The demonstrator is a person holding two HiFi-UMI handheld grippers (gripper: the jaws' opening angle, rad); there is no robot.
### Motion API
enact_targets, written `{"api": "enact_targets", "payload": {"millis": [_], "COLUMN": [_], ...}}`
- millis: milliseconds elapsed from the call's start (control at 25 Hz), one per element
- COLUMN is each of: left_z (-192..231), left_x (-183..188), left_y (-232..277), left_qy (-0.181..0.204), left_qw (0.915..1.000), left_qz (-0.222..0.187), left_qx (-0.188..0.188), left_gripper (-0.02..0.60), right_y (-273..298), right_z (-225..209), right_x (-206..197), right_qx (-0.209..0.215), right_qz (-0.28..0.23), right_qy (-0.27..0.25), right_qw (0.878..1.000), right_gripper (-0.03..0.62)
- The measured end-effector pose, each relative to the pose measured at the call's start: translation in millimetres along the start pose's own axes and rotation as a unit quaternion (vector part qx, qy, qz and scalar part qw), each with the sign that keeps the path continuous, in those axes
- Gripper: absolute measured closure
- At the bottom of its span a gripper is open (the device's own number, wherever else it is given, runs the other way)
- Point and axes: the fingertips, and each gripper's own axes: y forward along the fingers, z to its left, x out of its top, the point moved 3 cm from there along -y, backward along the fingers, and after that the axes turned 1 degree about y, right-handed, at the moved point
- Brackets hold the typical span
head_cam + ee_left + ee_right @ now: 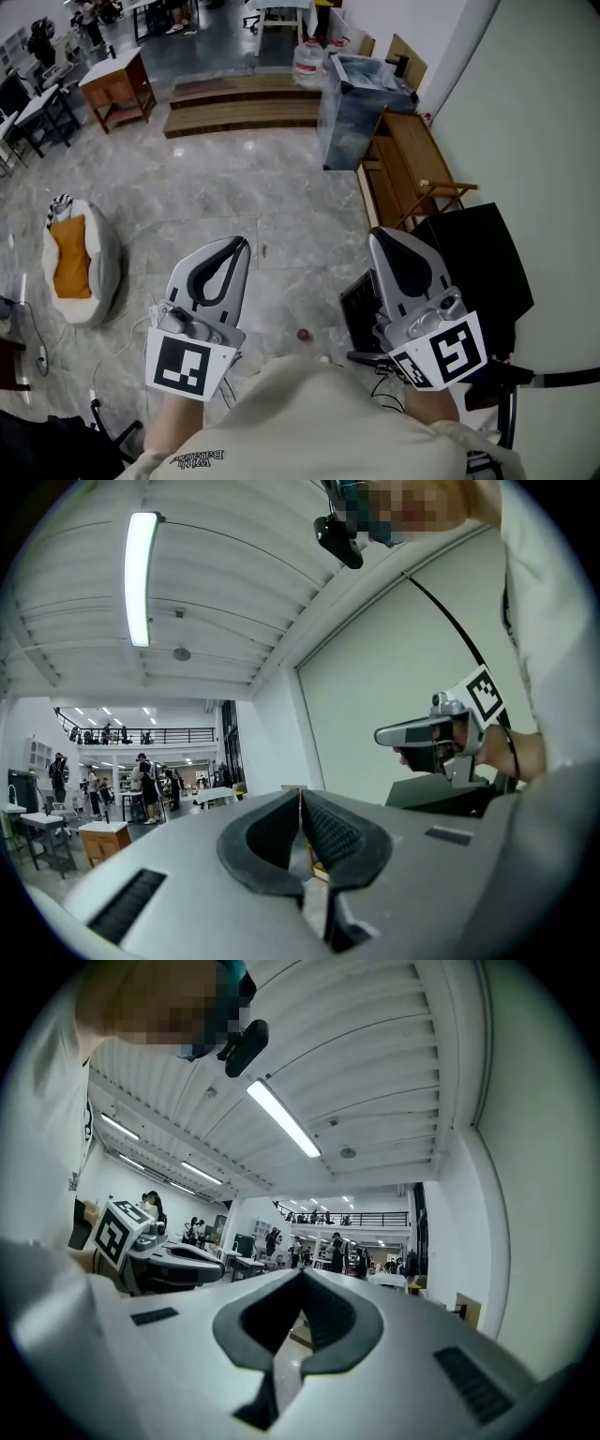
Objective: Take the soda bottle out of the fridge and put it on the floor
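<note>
No soda bottle shows in any view. A low black cabinet (473, 262), which may be the fridge, stands against the white wall at the right, its door side hidden from me. My right gripper (376, 235) is held level just left of it, jaws shut and empty. Level beside it over the marble floor is my left gripper (243, 243), also shut with nothing between its pads. The left gripper view shows its own closed jaws (300, 795) and the right gripper (436, 735) beyond. In the right gripper view its jaws (302, 1275) meet, with the left gripper (155, 1252) off to the left.
A wooden bench (412, 164) runs along the wall past the cabinet, with a translucent bin (361, 103) and a water jug (307, 58) farther on. Wooden steps (244, 105) cross the back. A white beanbag with an orange cushion (80, 262) lies left.
</note>
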Motion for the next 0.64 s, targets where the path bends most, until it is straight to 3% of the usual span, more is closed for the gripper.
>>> {"api": "enact_targets", "payload": {"millis": [640], "left_z": [-27.0], "left_x": [6.6], "left_y": [-0.2], "left_qy": [0.013], "left_qw": [0.9999], "left_qz": [0.001], "left_qx": [-0.007], "left_gripper": [0.571], "right_y": [-30.7], "right_z": [-7.3], "right_x": [-5.1], "right_qx": [-0.011], "right_qz": [0.014], "right_qy": [-0.005], "right_qw": [1.000], "right_gripper": [0.599]}}
